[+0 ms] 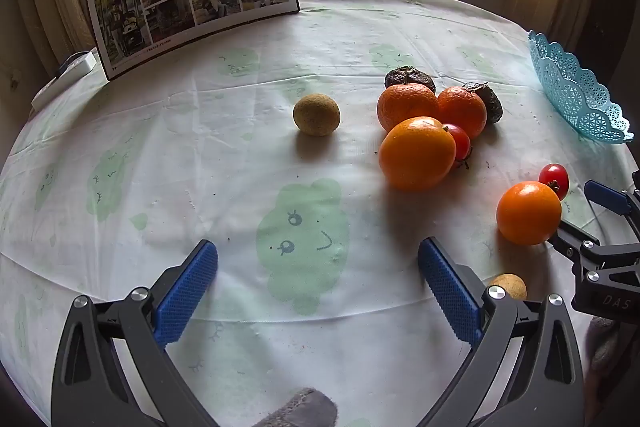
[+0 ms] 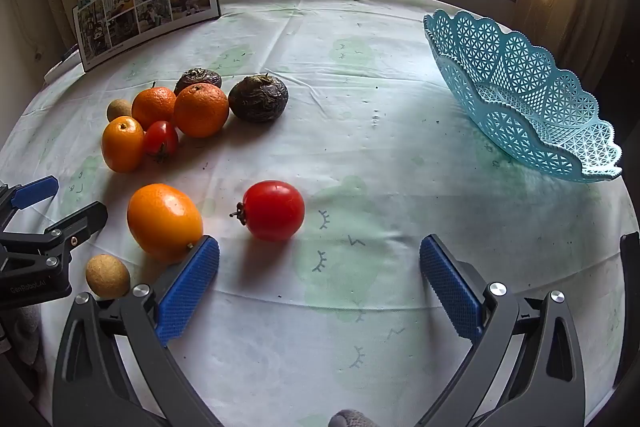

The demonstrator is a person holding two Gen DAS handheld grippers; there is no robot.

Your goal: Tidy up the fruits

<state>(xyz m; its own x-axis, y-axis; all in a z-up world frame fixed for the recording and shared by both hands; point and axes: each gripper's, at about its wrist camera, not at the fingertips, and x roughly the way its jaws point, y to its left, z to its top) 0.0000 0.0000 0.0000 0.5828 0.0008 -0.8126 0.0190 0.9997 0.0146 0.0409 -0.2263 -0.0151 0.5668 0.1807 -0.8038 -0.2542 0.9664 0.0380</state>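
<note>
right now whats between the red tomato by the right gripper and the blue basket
Nothing: in the right wrist view only bare tablecloth lies between the red tomato and the blue basket.

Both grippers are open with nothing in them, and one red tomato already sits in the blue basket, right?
Not quite. The blue basket is empty in the right wrist view; the nearest red tomato lies on the tablecloth. Both the left gripper and right gripper are open and hold nothing.

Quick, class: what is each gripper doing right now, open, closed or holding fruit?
Left gripper: open, holding nothing.
Right gripper: open, holding nothing.
</note>
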